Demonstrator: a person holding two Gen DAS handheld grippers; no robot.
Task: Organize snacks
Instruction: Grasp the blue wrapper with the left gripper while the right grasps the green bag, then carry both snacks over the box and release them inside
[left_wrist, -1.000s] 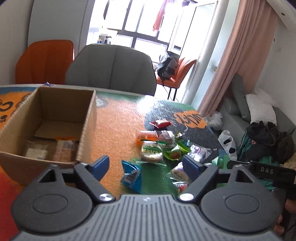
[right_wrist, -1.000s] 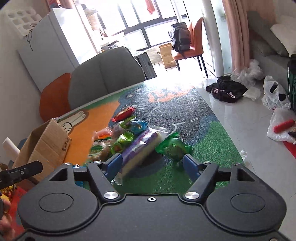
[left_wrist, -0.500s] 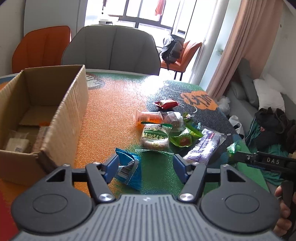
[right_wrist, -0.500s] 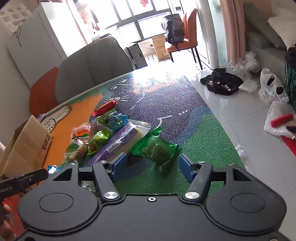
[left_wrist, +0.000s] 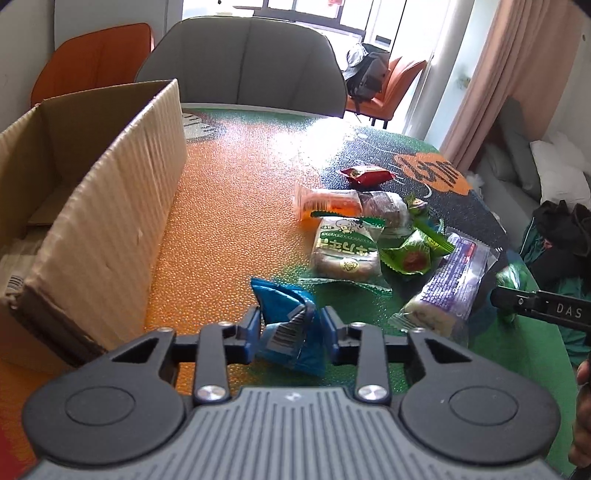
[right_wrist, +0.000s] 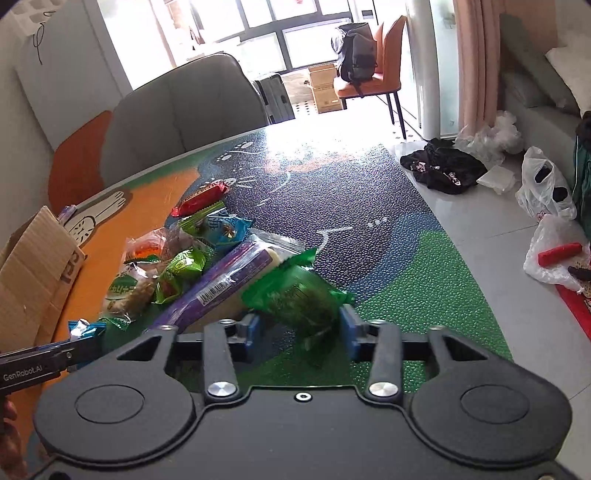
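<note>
My left gripper (left_wrist: 291, 328) is shut on a blue snack packet (left_wrist: 290, 325) lying on the orange part of the table mat; its pads press both sides. My right gripper (right_wrist: 301, 332) straddles a green snack packet (right_wrist: 295, 291) on the green part of the mat, with its jaws narrowed to the packet's sides and a small gap showing on the left. An open cardboard box (left_wrist: 92, 206) stands to the left. A pile of snacks lies between: a long purple bar (right_wrist: 225, 284), a green-labelled bun (left_wrist: 345, 247), a red packet (left_wrist: 365, 174).
A grey chair (left_wrist: 243, 70) and an orange chair (left_wrist: 92, 59) stand behind the table. The table's right edge drops to a tiled floor with plastic bags (right_wrist: 546, 192) and dark clothes (right_wrist: 447, 170). The box holds some packets (left_wrist: 14, 280).
Both grippers have moved forward and down onto their packets. The left jaws have closed on the blue packet. The right jaws have narrowed around the green packet.
</note>
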